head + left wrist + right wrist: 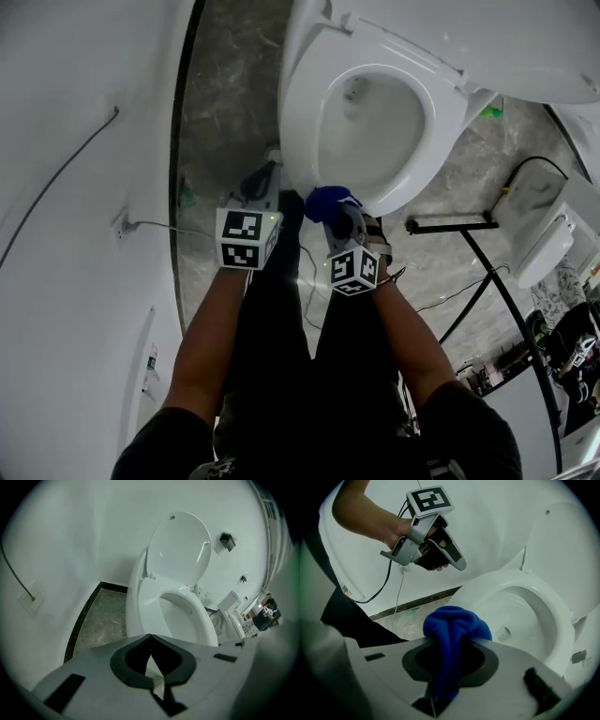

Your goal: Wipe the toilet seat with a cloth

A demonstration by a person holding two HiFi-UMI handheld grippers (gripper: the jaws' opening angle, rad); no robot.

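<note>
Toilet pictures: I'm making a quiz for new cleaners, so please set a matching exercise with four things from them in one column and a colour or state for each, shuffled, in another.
Things:
1. cloth
2. left gripper
3. lid
4. seat

Colour or state:
A. raised
B. blue
C. lowered flat
D. shut, empty

Pairs: 1-B, 2-D, 3-A, 4-C
</note>
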